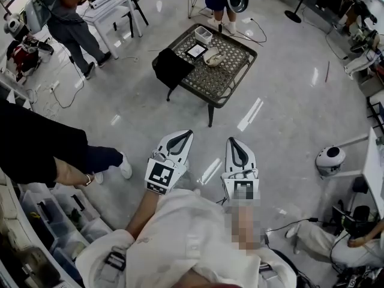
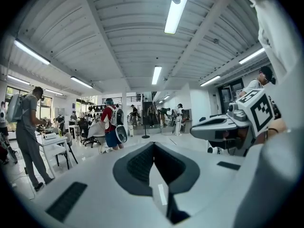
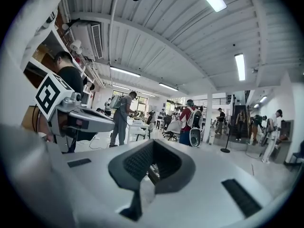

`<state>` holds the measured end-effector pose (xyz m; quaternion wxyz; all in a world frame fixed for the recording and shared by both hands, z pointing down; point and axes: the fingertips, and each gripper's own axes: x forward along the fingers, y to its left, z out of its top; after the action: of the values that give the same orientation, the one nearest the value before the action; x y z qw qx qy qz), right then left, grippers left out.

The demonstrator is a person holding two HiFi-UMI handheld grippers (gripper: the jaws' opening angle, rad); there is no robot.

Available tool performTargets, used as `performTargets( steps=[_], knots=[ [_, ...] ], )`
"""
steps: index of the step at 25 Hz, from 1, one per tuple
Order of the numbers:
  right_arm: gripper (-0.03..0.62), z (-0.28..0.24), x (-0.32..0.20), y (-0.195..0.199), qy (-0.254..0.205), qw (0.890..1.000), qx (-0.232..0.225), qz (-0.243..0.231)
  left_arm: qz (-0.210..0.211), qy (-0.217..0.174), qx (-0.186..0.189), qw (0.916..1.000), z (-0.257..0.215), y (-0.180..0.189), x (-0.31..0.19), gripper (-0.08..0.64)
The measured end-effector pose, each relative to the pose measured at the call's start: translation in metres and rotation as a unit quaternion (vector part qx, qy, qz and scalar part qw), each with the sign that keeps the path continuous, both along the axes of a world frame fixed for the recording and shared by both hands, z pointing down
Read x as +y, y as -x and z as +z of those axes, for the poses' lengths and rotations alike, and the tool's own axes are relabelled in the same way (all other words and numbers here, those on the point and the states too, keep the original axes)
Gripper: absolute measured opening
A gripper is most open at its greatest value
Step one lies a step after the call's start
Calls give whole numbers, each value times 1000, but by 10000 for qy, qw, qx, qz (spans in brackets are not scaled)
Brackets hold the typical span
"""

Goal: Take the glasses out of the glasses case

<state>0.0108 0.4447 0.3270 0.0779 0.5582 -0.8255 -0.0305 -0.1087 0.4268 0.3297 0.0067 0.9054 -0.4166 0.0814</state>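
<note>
Ahead: open floor [image 1: 180, 110] from the left tongs [image 1: 183, 135] and right tongs [image 1: 233, 143] to the low surface [image 1: 237, 89].
Left: a person's shoe [image 1: 125, 167] near the left tongs; storage bins [image 1: 57, 212] beyond.
Right: round white device [image 1: 330, 159], well apart from the right tongs.
Surface: black cloth [image 1: 173, 68] drapes its left corner.

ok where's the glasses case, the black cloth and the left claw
glasses case [image 1: 213, 57], head view, middle of its pale body
black cloth [image 1: 172, 68], head view, middle of the draped fabric
left claw [image 1: 182, 135], head view, the tip where its shut jaws meet
</note>
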Motion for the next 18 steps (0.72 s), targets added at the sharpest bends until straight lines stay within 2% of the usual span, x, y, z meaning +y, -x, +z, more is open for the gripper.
performTargets(
  steps=[7, 18],
  knots=[
    [6, -2, -65, 13, 8, 9999, 106, 52, 83, -14, 6, 10000, -3, 11, -66, 12],
    [6, -5, -143, 29, 120, 9985, 253, 460, 442, 27, 117, 9989, -3, 30, -153, 12]
  ],
)
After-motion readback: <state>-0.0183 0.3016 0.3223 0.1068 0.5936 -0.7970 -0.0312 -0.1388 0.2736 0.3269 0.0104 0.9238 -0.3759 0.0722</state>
